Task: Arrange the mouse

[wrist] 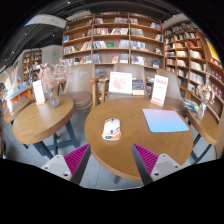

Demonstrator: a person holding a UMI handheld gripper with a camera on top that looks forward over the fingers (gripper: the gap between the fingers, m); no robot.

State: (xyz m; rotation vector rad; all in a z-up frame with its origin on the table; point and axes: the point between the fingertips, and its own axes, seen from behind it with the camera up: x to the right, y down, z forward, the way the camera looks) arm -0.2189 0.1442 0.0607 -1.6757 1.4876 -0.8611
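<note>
A white mouse with an orange and dark pattern lies on a round wooden table, left of a pale blue mouse pad. My gripper is held back from the table, well short of the mouse. Its fingers with magenta pads stand wide apart with nothing between them. The mouse lies beyond the fingers, a little left of the table's middle.
A second round wooden table with a vase of flowers stands to the left. White sign cards and chairs stand behind the tables. Bookshelves line the back wall. Grey floor lies below the table's near edge.
</note>
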